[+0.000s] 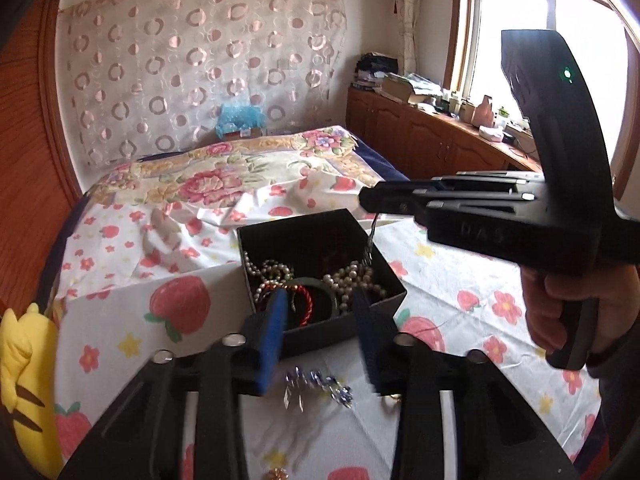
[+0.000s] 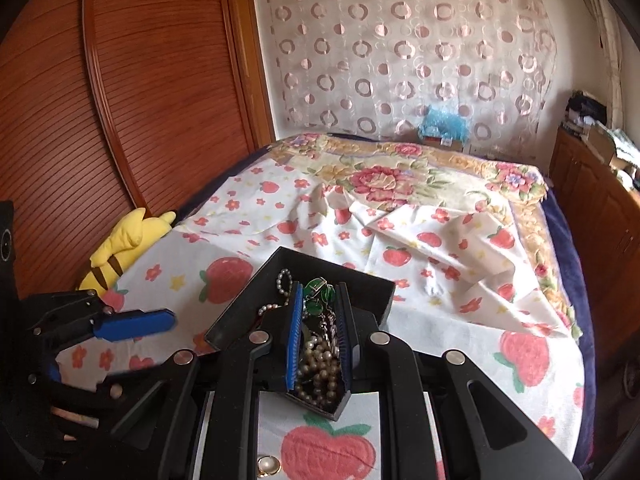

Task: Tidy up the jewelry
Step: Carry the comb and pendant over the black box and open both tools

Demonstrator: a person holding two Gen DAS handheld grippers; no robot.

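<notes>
Jewelry fills a black box (image 1: 320,280) that sits on the strawberry-print sheet (image 1: 120,312) covering the bed. At the far left, against the wooden wardrobe (image 2: 120,80), lies a yellow plush toy (image 2: 120,248). Next comes the left tool (image 1: 320,336), its blue-padded fingers (image 1: 272,332) spread wide and released, hovering at the near rim of the box with nothing between them. Just below it on the sheet lies a silvery crystal piece (image 1: 316,388), outside the box.

Inside the box, from left to right in the left wrist view, are strands of pale pearl beads (image 1: 268,272), a red twisted cord bracelet (image 1: 308,300), a dark green bangle (image 1: 320,286) and more pearls heaped toward the right wall. The right wrist view adds a green enamelled pendant (image 2: 318,292) near the middle.

Above the box's right side the right tool (image 2: 318,340) is clenched on a thin chain (image 1: 370,240) that hangs from its tips down into the box. A gold-rimmed pearl ornament (image 2: 268,466) lies on the sheet beneath that tool.
</notes>
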